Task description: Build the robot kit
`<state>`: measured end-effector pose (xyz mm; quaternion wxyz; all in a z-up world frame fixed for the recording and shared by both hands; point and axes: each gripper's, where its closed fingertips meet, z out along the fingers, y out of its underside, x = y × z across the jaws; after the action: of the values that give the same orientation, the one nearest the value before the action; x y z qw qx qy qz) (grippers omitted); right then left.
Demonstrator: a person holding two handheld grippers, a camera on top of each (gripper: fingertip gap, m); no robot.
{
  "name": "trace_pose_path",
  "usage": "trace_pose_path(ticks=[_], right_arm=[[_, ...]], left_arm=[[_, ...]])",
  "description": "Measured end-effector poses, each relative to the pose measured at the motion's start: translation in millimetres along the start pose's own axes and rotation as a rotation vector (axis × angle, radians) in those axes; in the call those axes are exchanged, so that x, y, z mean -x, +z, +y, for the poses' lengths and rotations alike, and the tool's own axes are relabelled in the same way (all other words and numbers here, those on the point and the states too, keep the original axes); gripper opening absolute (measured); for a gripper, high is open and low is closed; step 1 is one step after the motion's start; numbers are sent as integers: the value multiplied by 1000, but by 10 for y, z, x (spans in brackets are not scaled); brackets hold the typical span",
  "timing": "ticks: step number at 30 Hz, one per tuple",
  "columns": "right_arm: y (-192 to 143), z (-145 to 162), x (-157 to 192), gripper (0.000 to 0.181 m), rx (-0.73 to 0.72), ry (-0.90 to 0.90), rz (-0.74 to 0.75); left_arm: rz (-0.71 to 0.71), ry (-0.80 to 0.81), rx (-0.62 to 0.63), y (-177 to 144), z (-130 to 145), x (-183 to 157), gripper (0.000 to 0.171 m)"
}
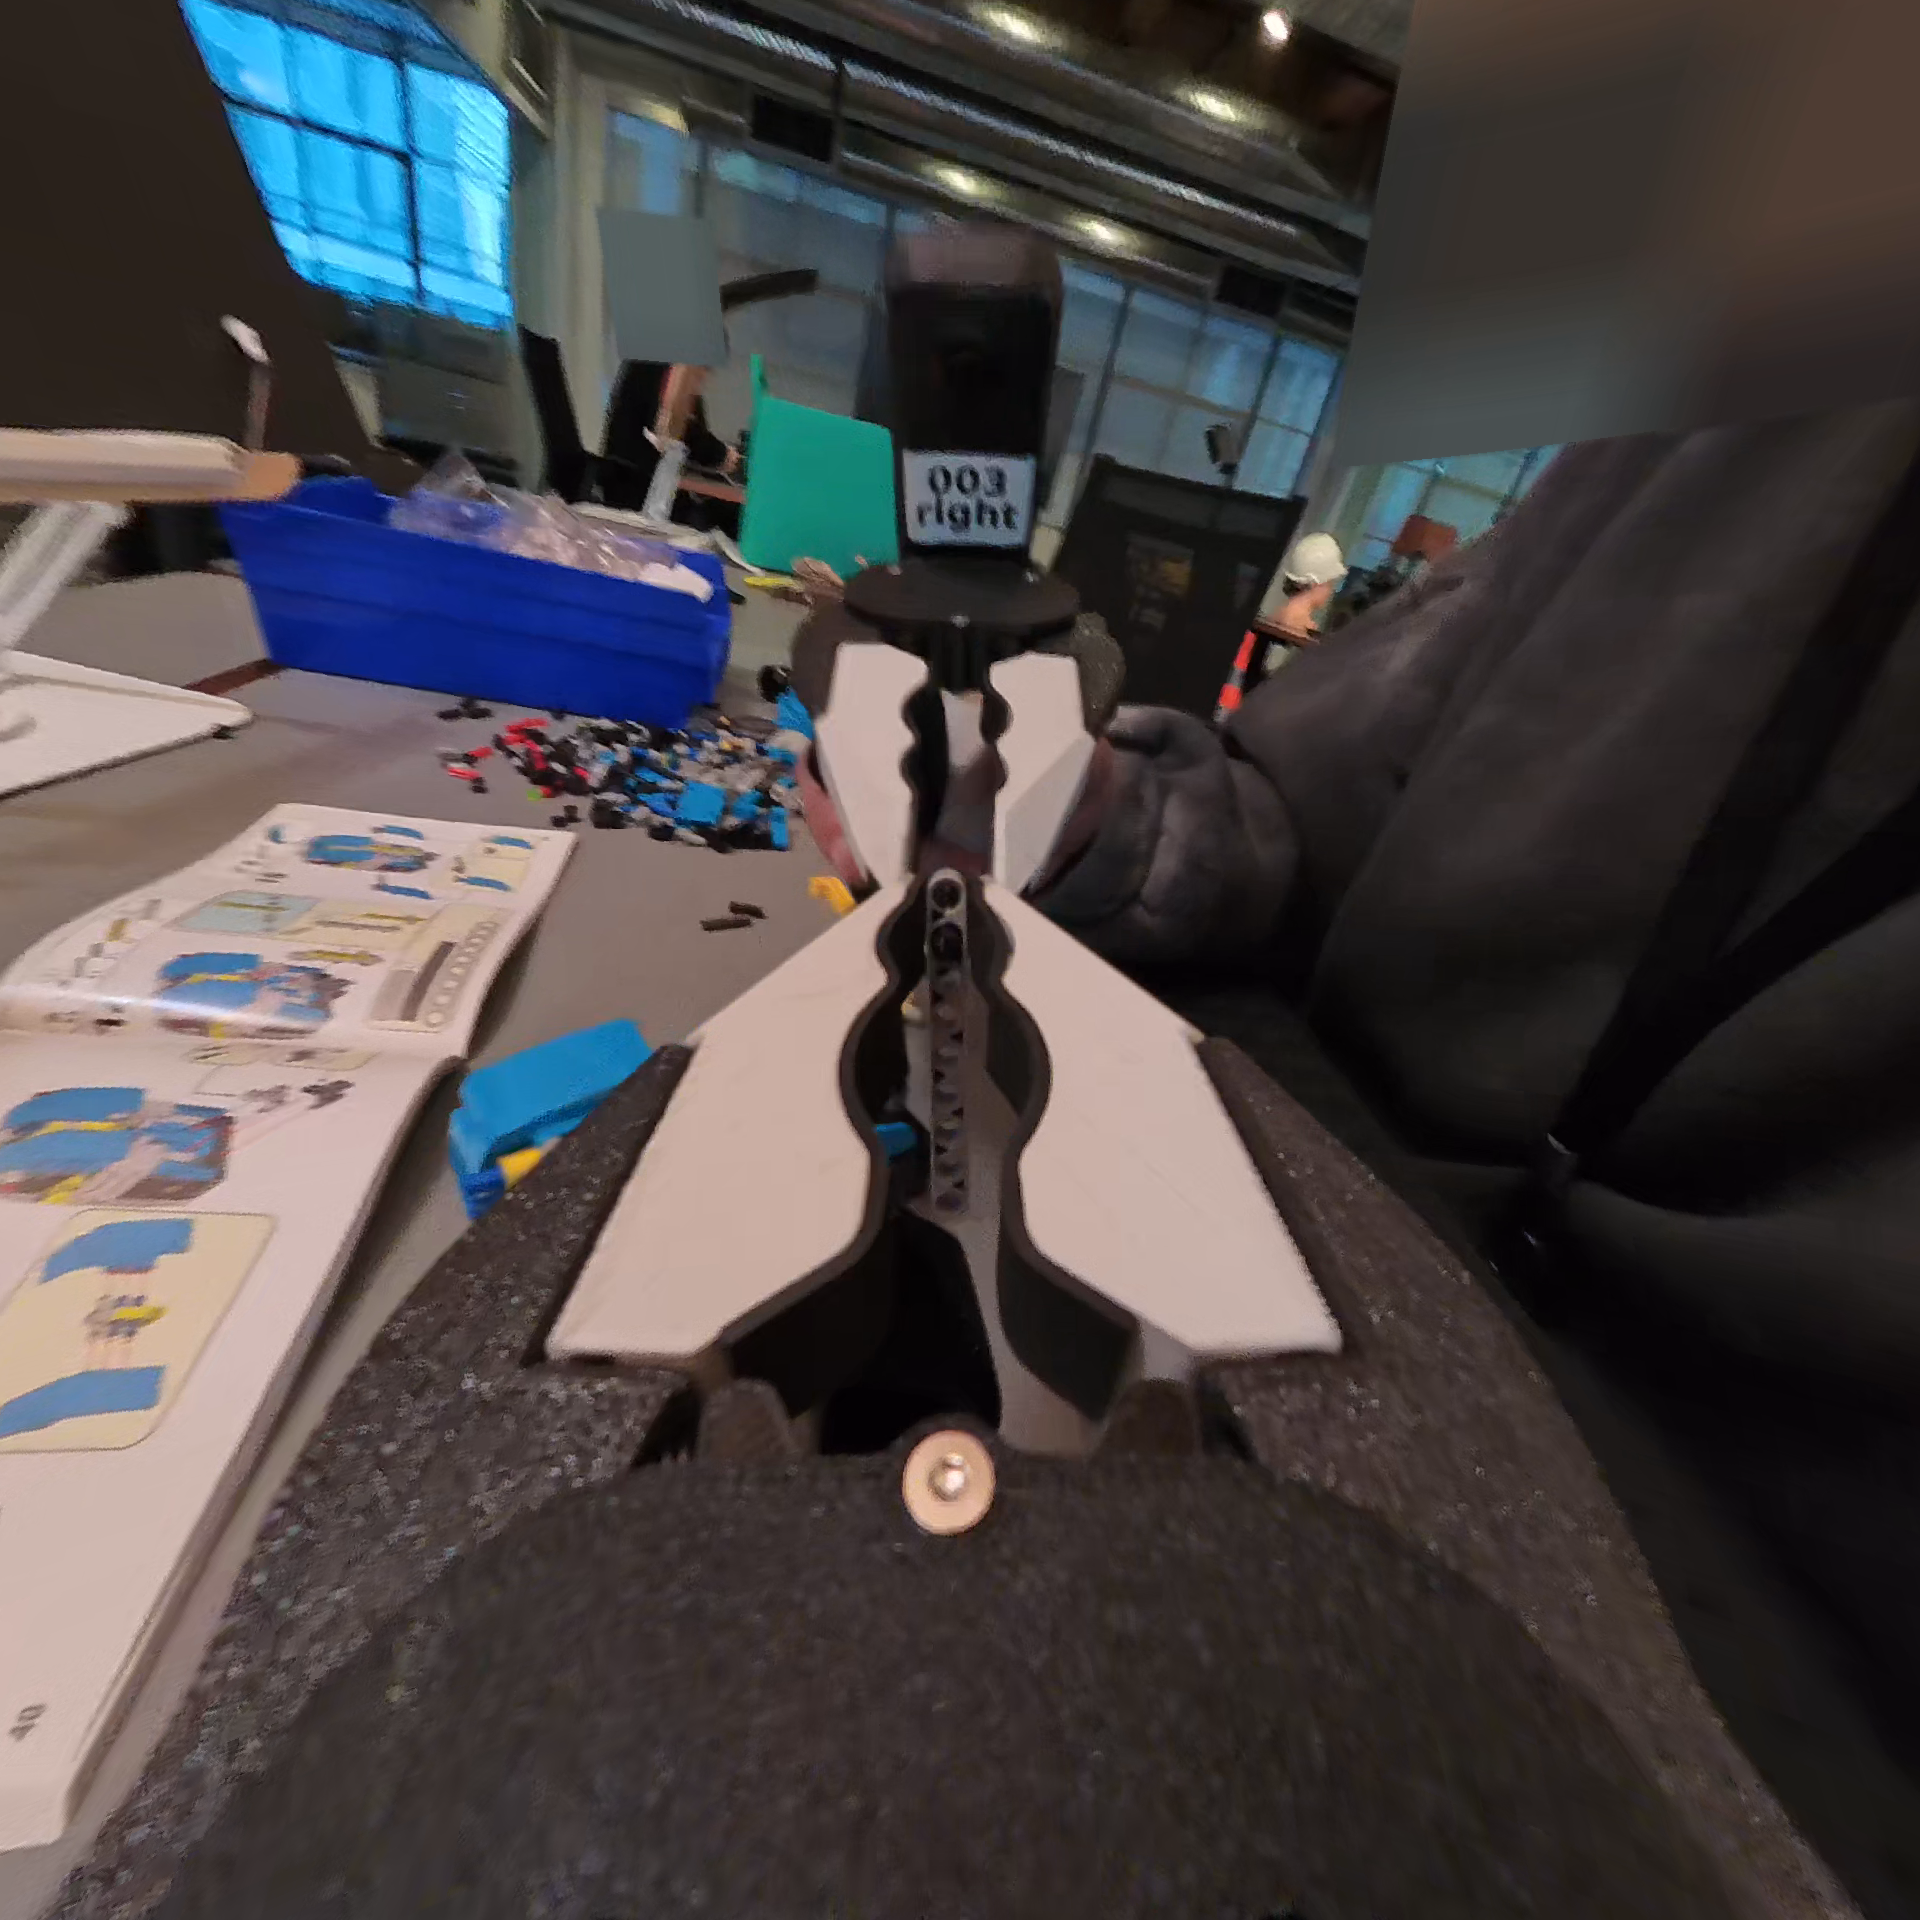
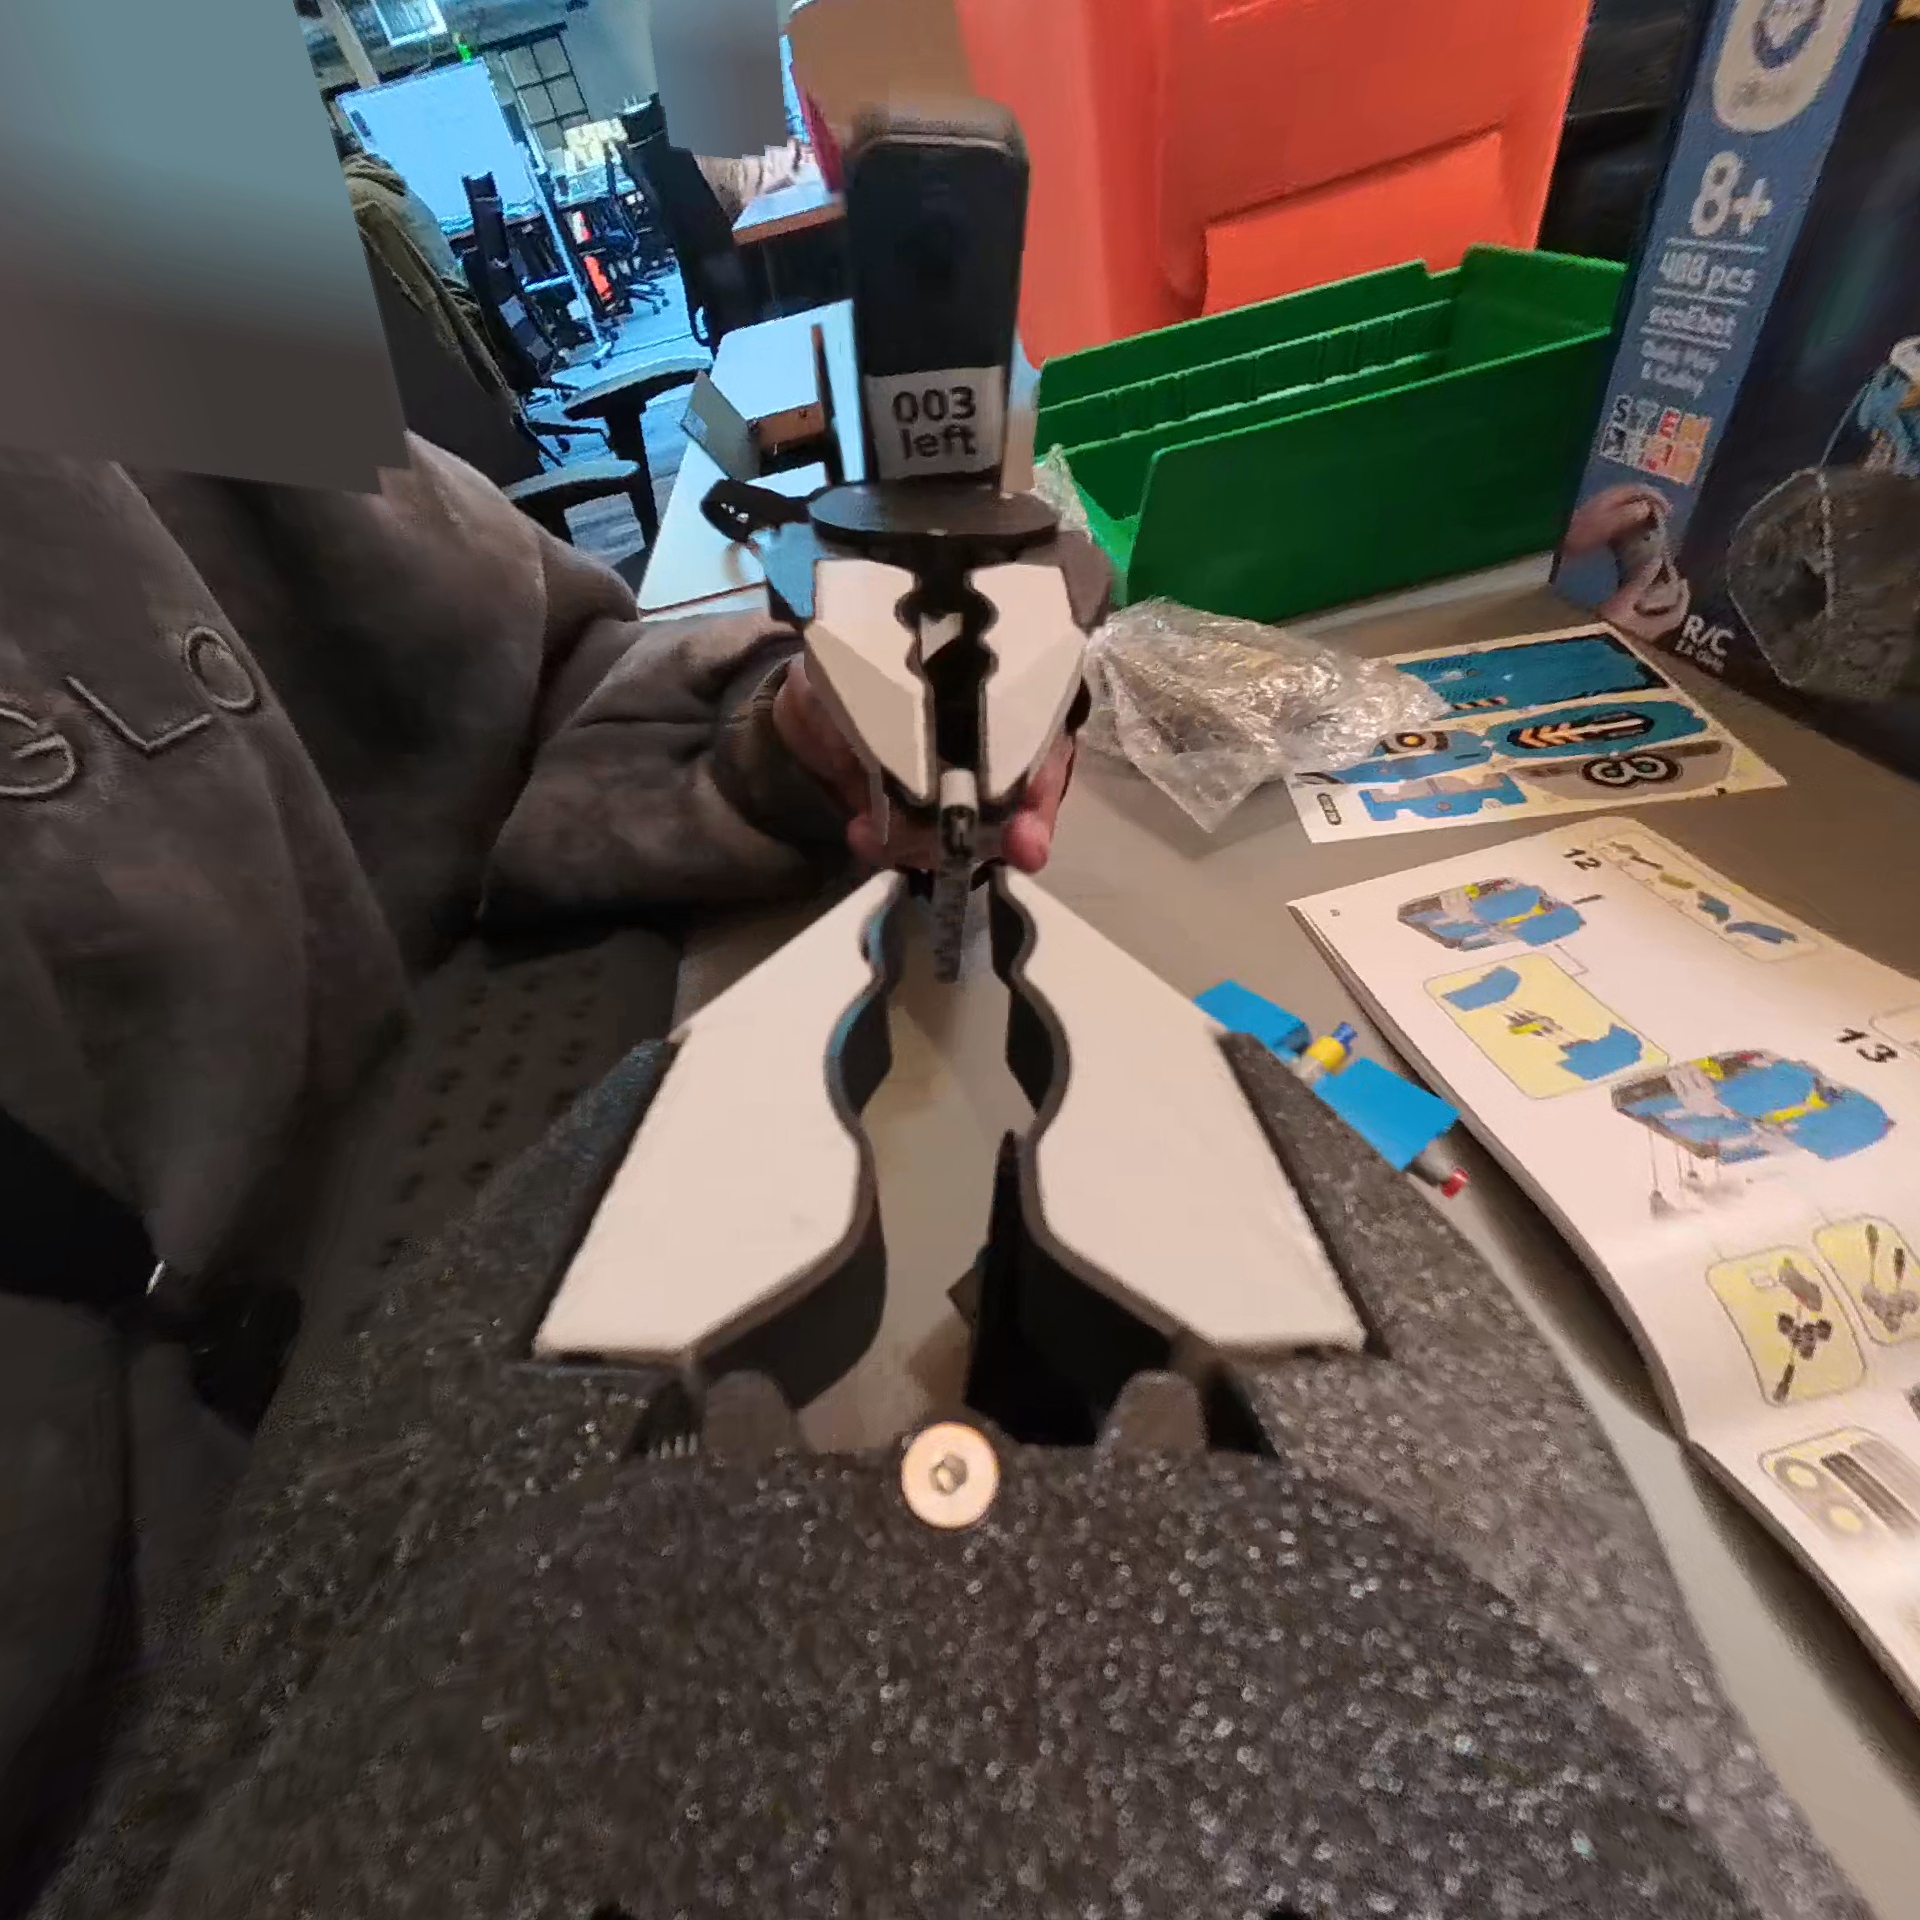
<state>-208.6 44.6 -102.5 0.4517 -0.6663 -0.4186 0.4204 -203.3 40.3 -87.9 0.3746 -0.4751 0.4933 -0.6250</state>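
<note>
My left gripper is shut on one end of a thin grey beam with a row of holes. The beam runs back between its white fingers. In the right wrist view the left gripper faces me, and the beam reaches from its tips into the gap of my right gripper. The right gripper is open, its tips on either side of the beam and not touching it. It also shows in the left wrist view, tip to tip with the left one. Both are held above the grey table.
An open instruction booklet and a partly built blue piece lie beside the grippers. Loose bricks and a blue bin lie beyond. A green bin, a plastic bag, a sticker sheet and a toy box stand on the right. A person's grey sleeve is close. Both grippers' tips are close together, under 4 cm apart.
</note>
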Motion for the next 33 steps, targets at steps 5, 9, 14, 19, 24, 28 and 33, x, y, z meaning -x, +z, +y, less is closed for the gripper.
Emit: trace_pose_path(ticks=[5, 9, 14, 19, 24, 28, 33], right_arm=[[-12, 72, 62, 13, 50, -9, -17], [-25, 151, 49, 4, 92, -28, -8], [-29, 202, 39, 4, 119, -4, 0], [-56, 218, 40, 3, 98, 0, 16], [-29, 312, 37, 10, 110, 47, 24], [-32, 284, 48, 4, 107, 28, 26], [-14, 339, 52, 7, 126, 45, 19]], left_arm=[[29, 15, 112, 48, 182, -51, 7], [12, 45, 158, 78, 253, -50, 7], [3, 45, 180, 95, 298, -37, 6], [1, 27, 178, 123, 309, -41, 7], [6, 4, 177, 114, 307, -30, 6], [12, 4, 175, 120, 305, -43, 7], [15, -2, 177, 135, 321, -53, 7]])
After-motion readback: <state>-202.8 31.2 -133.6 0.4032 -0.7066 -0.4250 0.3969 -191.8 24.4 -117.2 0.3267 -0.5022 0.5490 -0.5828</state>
